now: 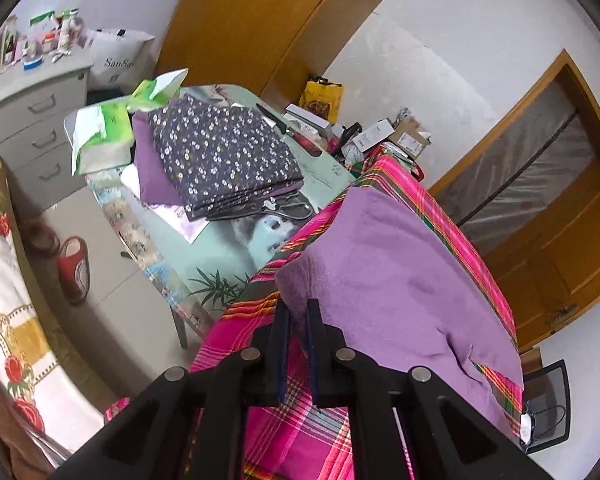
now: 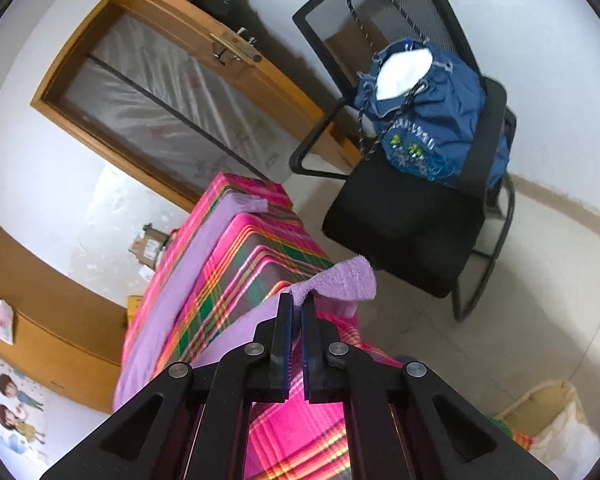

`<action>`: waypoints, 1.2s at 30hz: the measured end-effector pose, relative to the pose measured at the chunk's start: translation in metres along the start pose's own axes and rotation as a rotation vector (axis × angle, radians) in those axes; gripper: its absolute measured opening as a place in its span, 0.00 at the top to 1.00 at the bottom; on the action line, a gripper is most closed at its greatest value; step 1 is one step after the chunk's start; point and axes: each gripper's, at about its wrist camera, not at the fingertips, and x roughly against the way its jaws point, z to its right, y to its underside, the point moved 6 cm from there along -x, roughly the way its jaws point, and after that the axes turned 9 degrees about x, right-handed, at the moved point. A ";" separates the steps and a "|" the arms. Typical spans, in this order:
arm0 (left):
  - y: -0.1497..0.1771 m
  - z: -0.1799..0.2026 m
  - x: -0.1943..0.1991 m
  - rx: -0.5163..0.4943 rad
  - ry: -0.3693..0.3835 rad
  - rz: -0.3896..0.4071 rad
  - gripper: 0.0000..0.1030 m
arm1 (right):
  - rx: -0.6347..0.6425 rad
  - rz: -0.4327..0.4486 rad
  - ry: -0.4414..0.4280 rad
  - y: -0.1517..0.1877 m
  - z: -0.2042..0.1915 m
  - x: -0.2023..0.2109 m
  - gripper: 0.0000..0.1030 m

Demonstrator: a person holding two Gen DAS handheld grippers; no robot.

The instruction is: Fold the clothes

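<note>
Purple towel (image 1: 400, 264), spread over pink plaid cloth (image 1: 260, 432) on counter. Left tool (image 1: 298, 308) pinches one corner; right tool (image 2: 297, 300) pinches another. Folded floral garment (image 1: 220, 156) lies beyond.

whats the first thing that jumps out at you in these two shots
The lilac towel draped over a bright pink plaid cloth dominates both views, with the left gripper and right gripper each pinching a near corner. Behind it, a folded navy floral garment tops a stack on the table; a blue drawstring bag sits on a black chair.
</note>
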 end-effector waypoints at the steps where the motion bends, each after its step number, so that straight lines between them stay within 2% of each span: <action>1: 0.002 -0.004 -0.004 0.003 -0.009 -0.012 0.93 | -0.005 -0.011 0.013 0.003 0.005 -0.002 0.97; 6: 0.017 -0.032 -0.035 0.034 -0.054 -0.101 0.93 | -0.069 -0.110 0.057 0.030 0.038 -0.023 0.97; 8: 0.020 -0.035 -0.039 0.011 -0.055 -0.119 0.92 | -0.091 -0.147 0.060 0.039 0.048 -0.031 0.95; 9: 0.021 -0.034 -0.039 -0.007 -0.055 -0.123 0.92 | -0.102 -0.152 0.069 0.040 0.052 -0.030 0.91; 12: 0.020 -0.035 -0.035 -0.012 -0.034 -0.133 0.91 | -0.116 -0.141 0.168 0.036 0.071 -0.020 0.87; 15: 0.023 -0.036 -0.032 -0.019 -0.034 -0.131 0.90 | -0.073 -0.083 0.251 0.026 0.076 -0.004 0.73; 18: 0.026 -0.034 -0.030 -0.044 -0.058 -0.122 0.90 | 0.067 -0.067 0.220 0.016 0.048 -0.007 0.68; 22: 0.026 -0.039 -0.023 -0.040 -0.105 -0.092 0.87 | 0.288 -0.116 0.159 0.014 -0.006 -0.032 0.66; 25: 0.025 -0.047 -0.014 -0.079 -0.224 -0.045 0.87 | 0.508 -0.155 0.133 0.029 -0.052 -0.054 0.66; 27: 0.024 -0.052 -0.007 -0.078 -0.254 -0.025 0.88 | 0.639 -0.186 0.075 0.048 -0.082 -0.064 0.66; 29: 0.023 -0.045 0.002 -0.096 -0.243 0.008 0.88 | 0.758 -0.219 0.013 0.068 -0.112 -0.074 0.66; 31: 0.028 -0.024 0.008 -0.147 -0.194 0.021 0.88 | 0.855 -0.255 -0.038 0.091 -0.138 -0.084 0.74; 34: 0.041 0.011 0.008 -0.219 -0.105 0.005 0.88 | 0.959 -0.289 -0.086 0.114 -0.167 -0.100 0.81; 36: 0.055 0.034 0.003 -0.268 -0.048 -0.022 0.88 | 1.008 -0.301 -0.083 0.122 -0.177 -0.112 0.82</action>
